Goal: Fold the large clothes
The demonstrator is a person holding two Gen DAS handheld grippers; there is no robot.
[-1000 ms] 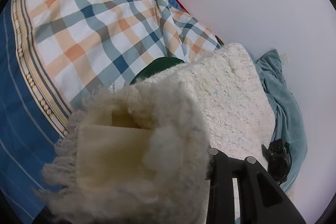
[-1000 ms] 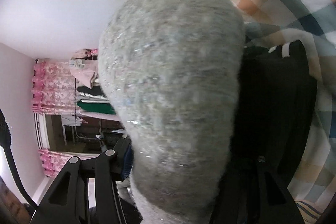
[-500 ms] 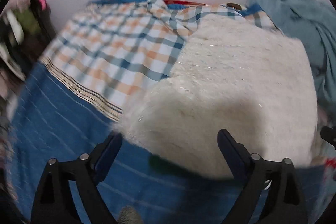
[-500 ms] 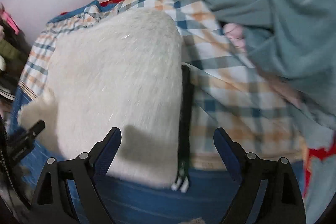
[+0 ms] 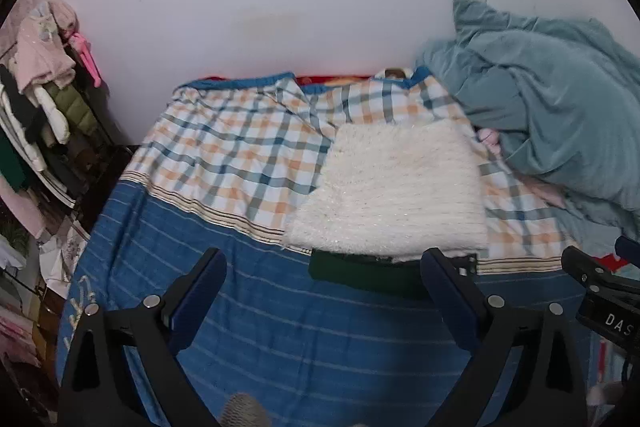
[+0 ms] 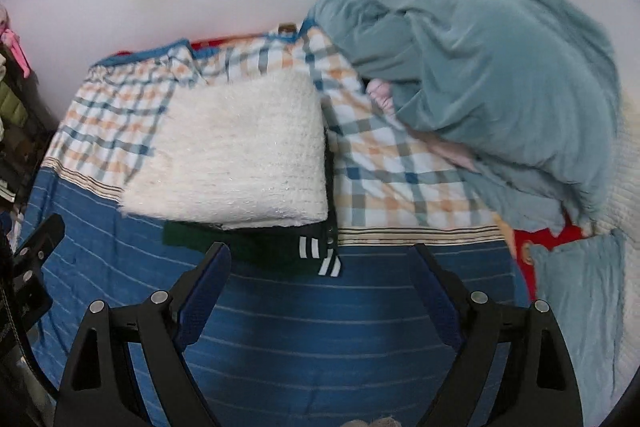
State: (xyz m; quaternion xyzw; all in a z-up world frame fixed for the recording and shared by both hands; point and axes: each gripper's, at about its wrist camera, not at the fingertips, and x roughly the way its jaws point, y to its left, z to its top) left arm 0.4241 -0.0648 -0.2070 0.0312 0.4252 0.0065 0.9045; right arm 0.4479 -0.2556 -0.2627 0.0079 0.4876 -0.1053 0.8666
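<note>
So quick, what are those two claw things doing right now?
Left gripper: open, holding nothing.
Right gripper: open, holding nothing.

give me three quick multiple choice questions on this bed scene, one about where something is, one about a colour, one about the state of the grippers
1. Where does the fluffy white sweater lie?
A. On the floor
B. On top of a dark green garment on the bed
C. Hanging on the clothes rack

2. What colour is the crumpled blanket at the bed's right side?
A. Teal
B. Yellow
C. Purple

3. How do the left gripper and the right gripper stand?
A. Both shut on the sweater
B. One open, one shut
C. Both open, holding nothing

Answers:
1 B: green cloth pokes out from under the sweater's near edge.
2 A: the heap against the wall is grey-blue teal.
3 C: in each wrist view the fingers stand wide apart with only the blue bedsheet between them.
</note>
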